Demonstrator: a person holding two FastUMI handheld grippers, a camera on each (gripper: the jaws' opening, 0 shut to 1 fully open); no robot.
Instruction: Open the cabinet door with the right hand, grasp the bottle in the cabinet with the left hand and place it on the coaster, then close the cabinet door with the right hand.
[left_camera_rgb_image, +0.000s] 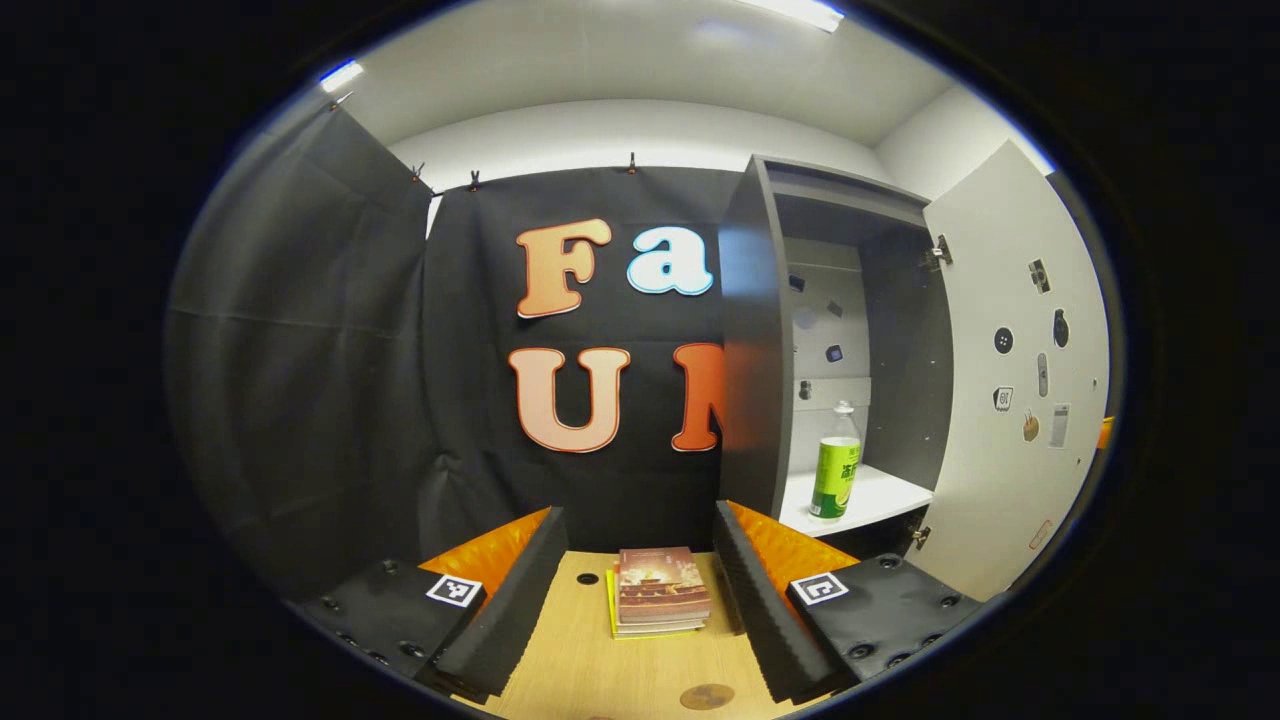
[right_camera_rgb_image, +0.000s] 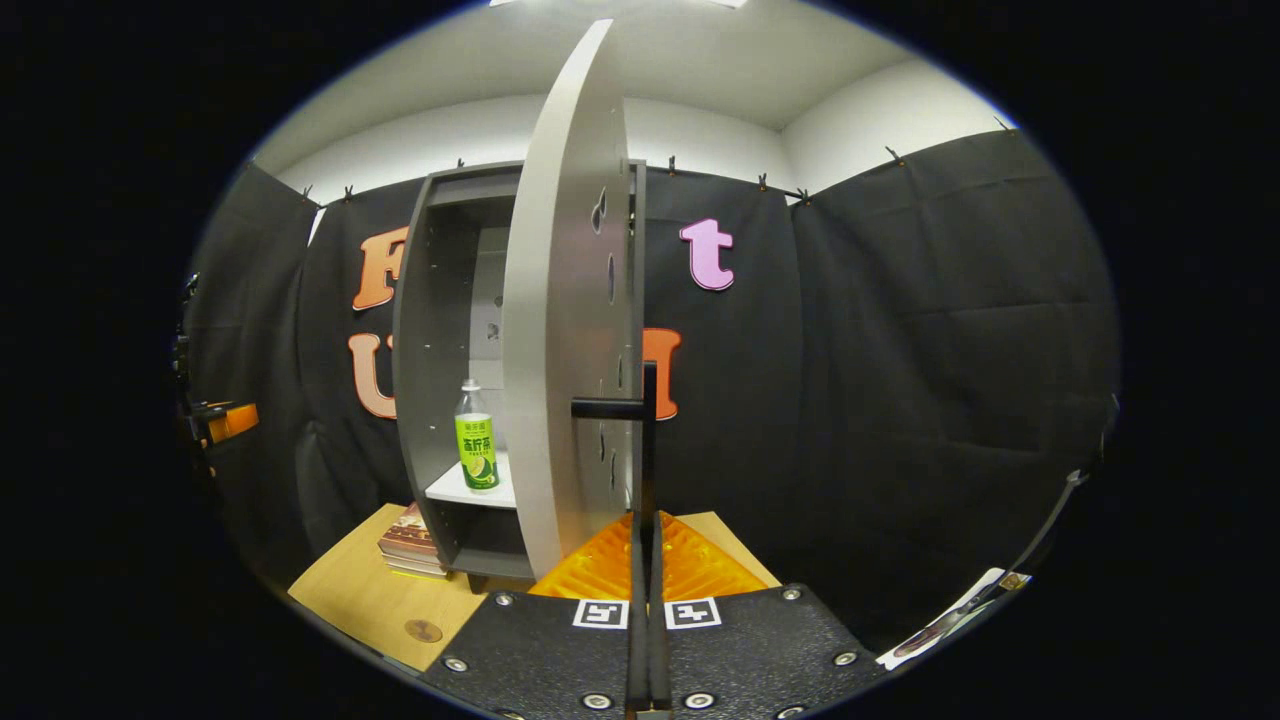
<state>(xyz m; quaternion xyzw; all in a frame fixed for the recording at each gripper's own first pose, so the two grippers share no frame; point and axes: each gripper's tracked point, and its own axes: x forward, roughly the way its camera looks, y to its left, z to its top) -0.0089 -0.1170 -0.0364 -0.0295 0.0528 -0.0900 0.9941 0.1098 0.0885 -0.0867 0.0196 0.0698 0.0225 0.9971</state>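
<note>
Bottle (left_camera_rgb_image: 835, 463) on cabinet shelf (left_camera_rgb_image: 880, 497), well beyond spread left jaws.

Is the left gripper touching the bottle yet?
Apart. The left gripper view shows the left gripper open over the table, with the bottle standing farther back on the cabinet shelf.

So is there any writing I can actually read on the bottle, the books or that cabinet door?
Bottle label: print too small to read.
Top book cover: blurred, unreadable.
Stickers on the cabinet door: too small to tell.
Square markers by the jaws: black-and-white patterns, no words.
</note>
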